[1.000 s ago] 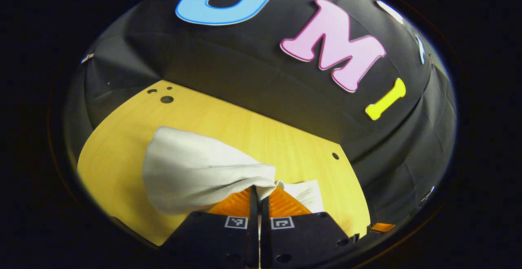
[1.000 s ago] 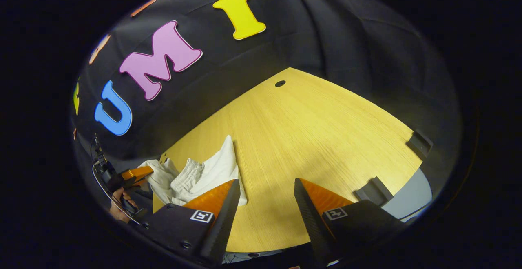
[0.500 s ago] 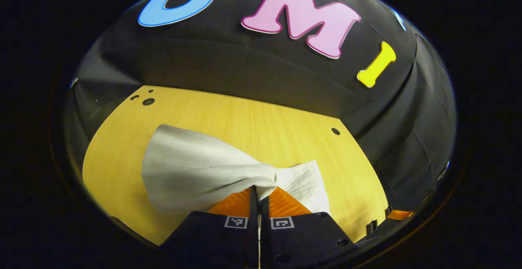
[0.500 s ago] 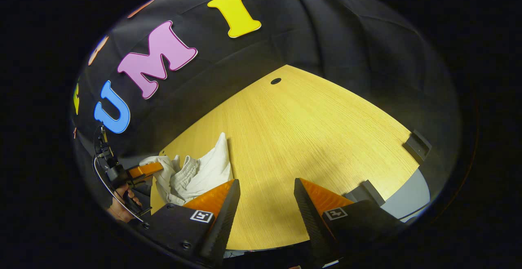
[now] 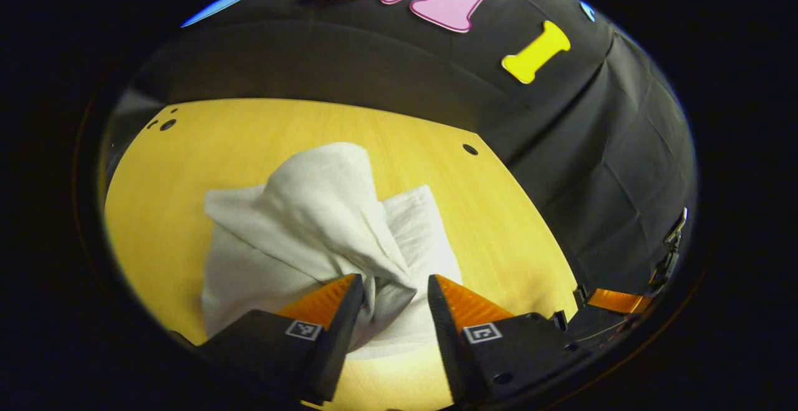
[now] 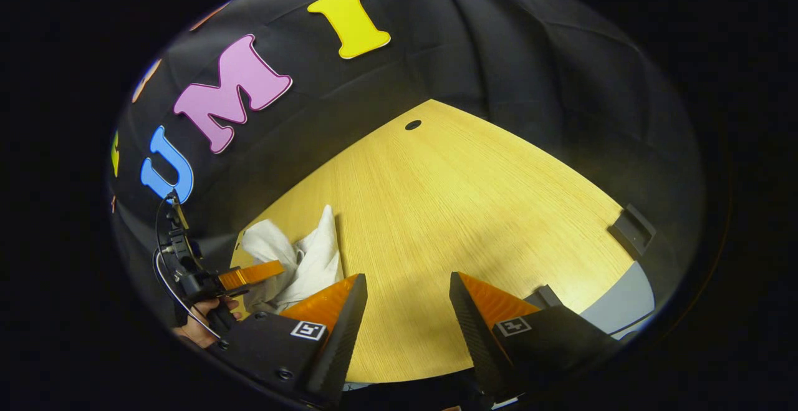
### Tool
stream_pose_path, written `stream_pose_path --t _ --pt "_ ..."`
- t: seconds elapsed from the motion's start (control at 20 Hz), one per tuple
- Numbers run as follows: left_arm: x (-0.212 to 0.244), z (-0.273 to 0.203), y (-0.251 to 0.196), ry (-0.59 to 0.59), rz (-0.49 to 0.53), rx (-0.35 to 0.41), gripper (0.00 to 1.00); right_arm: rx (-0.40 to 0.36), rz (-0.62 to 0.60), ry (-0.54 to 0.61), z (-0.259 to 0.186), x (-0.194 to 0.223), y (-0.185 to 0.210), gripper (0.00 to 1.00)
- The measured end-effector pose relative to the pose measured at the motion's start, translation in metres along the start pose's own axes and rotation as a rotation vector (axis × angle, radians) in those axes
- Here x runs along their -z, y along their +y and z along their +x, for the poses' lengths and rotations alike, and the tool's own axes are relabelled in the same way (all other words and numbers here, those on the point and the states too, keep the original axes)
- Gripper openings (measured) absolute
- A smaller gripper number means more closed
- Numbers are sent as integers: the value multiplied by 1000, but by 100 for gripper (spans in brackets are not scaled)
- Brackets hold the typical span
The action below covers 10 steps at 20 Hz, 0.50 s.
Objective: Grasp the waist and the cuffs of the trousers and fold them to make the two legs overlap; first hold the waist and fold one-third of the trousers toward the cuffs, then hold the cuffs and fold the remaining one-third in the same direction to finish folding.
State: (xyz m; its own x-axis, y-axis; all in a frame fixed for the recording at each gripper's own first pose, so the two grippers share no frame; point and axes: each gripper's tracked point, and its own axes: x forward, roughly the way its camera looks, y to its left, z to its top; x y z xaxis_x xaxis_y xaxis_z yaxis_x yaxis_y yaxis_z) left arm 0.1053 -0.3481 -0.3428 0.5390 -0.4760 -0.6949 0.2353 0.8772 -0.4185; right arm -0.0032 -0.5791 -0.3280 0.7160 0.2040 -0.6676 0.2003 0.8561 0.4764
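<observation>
The white trousers (image 5: pixel 324 230) lie in a rumpled, folded heap on the yellow wooden table (image 5: pixel 187 143). My left gripper (image 5: pixel 393 281) is open just above their near edge; a fold of cloth sits loosely between the spread fingers, not pinched. In the right gripper view the trousers (image 6: pixel 305 258) sit at the table's left side, with the left gripper (image 6: pixel 249 274) beside them, held by a hand (image 6: pixel 206 330). My right gripper (image 6: pixel 408 277) is open over bare table (image 6: pixel 467 199), right of the trousers, holding nothing. It also appears as an edge in the left gripper view (image 5: pixel 617 302).
Small round holes mark the table top (image 5: pixel 471 149) (image 6: pixel 413 125). Two dark clamps (image 6: pixel 629 230) sit on the table's right edge, with grey floor (image 6: pixel 623 299) beyond. The black cloth wall closes the far side.
My left gripper has opened and let go of the trousers; the lifted cloth dropped into a heap on the table. The right gripper stayed open and barely moved.
</observation>
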Motion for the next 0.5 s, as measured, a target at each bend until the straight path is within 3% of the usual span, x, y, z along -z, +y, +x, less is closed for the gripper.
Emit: stream_pose_path --t 0.05,0.1,0.15,0.2,0.25,0.3,0.5 --pt "1 1 -8 -2 10 12 67 3 -6 2 -1 0 -1 83" --pt "2 1 -12 -6 29 14 85 4 -6 3 -1 1 -1 83" --pt "3 -1 -14 -8 50 8 88 3 -3 2 -1 1 1 83" --pt "5 -2 -16 -5 64 7 84 -2 1 5 0 2 3 83" --pt "5 -7 -19 -8 69 13 92 -7 0 8 0 3 6 83" --pt "4 -13 -22 -17 67 32 93 -12 -8 10 0 5 9 83" --pt "-4 -49 -34 -82 -11 124 94 -42 -46 25 2 10 32 83"
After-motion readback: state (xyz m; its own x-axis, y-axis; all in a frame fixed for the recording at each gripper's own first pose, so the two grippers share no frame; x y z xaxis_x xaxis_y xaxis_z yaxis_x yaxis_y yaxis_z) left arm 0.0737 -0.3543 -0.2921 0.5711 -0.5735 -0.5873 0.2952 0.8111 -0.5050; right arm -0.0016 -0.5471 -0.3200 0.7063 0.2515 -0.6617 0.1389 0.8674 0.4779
